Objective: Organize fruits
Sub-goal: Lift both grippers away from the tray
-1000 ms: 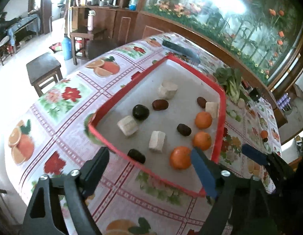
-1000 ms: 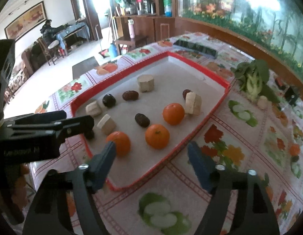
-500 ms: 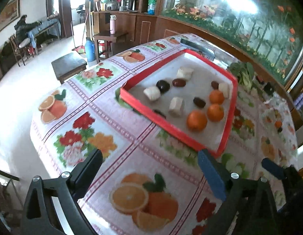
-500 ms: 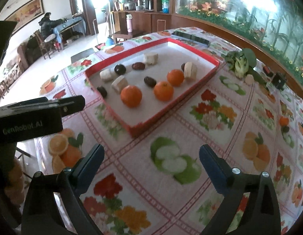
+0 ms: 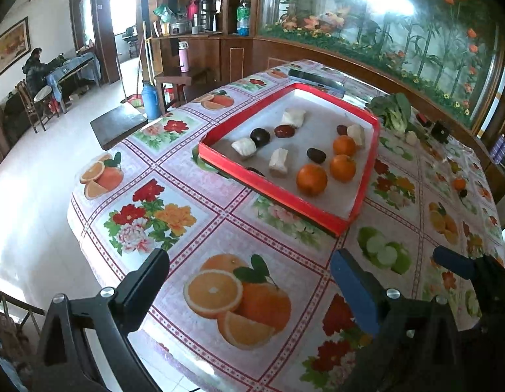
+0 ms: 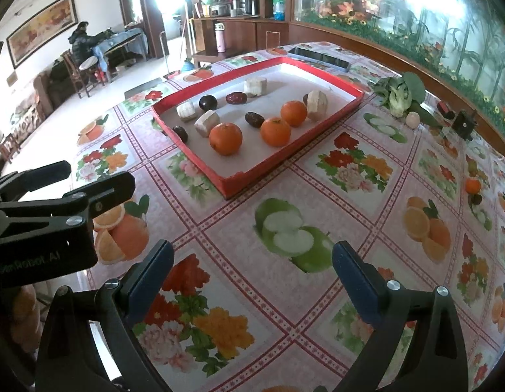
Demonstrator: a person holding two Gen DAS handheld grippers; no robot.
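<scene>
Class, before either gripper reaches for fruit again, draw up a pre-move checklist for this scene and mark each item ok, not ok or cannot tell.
1. Left gripper empty, jaws wide after just opening: ok.
2. Right gripper empty, jaws wide: ok.
3. All three oranges inside the red tray: ok.
4. Tray flat on the tablecloth: ok.
5. Grippers within reach of the tray: cannot tell.
6. Final sorting finished: cannot tell.

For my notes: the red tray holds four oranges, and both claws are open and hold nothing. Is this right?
Not quite: the red tray holds three oranges, not four, as the right wrist view shows. The left claw and the right claw are indeed open and hold nothing.
</scene>
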